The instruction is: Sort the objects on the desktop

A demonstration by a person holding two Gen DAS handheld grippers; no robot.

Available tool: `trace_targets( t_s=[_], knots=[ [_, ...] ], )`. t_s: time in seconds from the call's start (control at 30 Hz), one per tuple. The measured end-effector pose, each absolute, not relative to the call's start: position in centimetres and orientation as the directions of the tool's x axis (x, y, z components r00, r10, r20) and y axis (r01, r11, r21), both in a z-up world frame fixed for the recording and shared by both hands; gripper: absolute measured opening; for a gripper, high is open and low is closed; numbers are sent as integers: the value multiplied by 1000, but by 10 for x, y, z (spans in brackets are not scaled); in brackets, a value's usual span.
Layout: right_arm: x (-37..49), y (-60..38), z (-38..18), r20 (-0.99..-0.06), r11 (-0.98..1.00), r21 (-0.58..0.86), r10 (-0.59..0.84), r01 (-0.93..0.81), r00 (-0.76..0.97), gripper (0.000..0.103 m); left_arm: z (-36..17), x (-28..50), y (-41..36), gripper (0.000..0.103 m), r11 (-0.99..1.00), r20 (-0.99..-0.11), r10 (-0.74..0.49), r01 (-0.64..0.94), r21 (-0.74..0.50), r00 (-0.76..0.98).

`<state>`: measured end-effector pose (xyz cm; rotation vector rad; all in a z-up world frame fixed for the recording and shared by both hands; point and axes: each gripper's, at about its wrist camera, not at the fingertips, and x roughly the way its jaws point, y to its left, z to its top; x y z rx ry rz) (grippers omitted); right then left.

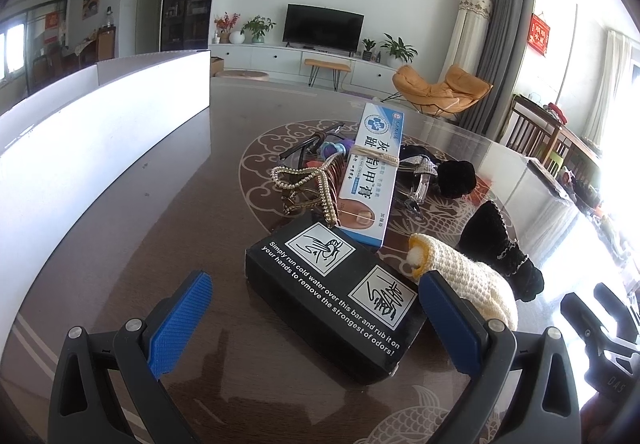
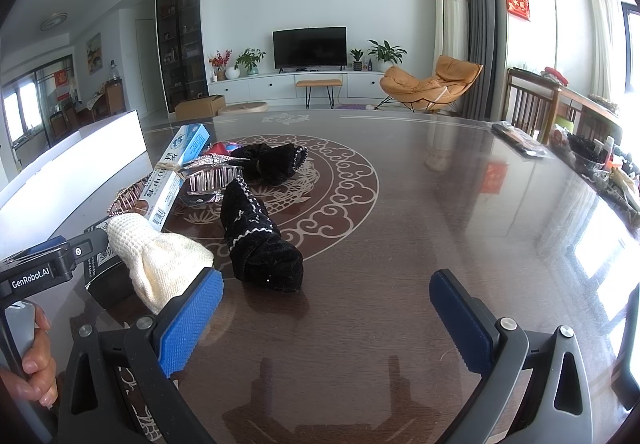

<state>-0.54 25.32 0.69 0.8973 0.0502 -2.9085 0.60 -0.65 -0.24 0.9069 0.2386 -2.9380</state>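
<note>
A pile of small objects lies on the dark patterned table. A black box with white print lies just ahead of my left gripper, which is open around its near end. A blue-and-white medicine carton leans over a pearl hair claw. A cream knitted piece touches the left gripper's right finger. Black velvet scrunchies lie beside it. My right gripper is open over bare table, its left finger next to the cream knit.
A white open box stands along the table's left side. A clear hair claw and another black velvet scrunchie sit further back. Clutter lines the table's right edge. A hand holds the left gripper's handle.
</note>
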Motion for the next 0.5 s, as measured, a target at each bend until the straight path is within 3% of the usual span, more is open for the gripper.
trace_targets(
  t_s=[0.5],
  knots=[
    [-6,254,6,-564,-995,0,-86,104,-821,103,-3,4,-8,103,-978,-552,8,108,-178,-834]
  ],
)
